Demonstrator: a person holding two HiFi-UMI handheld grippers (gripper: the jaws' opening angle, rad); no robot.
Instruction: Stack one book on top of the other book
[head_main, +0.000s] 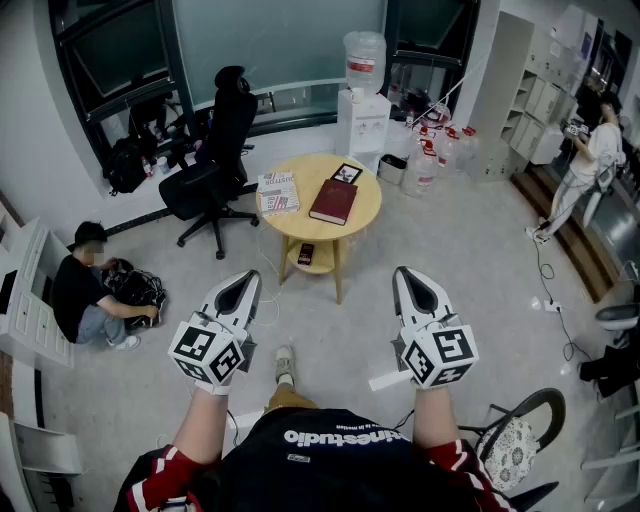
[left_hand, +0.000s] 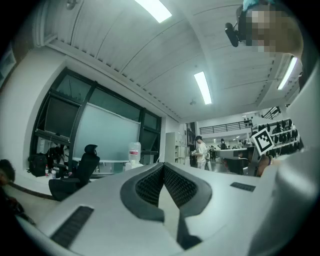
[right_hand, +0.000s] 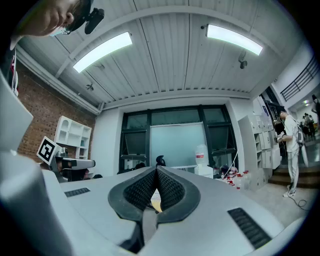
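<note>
The left gripper (head_main: 243, 281) and right gripper (head_main: 411, 277) are hovering closed and empty. On the bench (head_main: 365, 216) at 12 o'clock, the red book (head_main: 333, 201) is lying beside the white book (head_main: 278, 191), not touching it.

The round bench (head_main: 365, 222) is pale yellow wood. The dark red book (head_main: 333, 201) is plain; the white book (head_main: 278, 191) carries red and black print. The left hand-held gripper (head_main: 243, 282) and the right hand-held gripper (head_main: 408, 277) are light grey, with black ribbed pads and black-and-white square-marker cubes.
</note>
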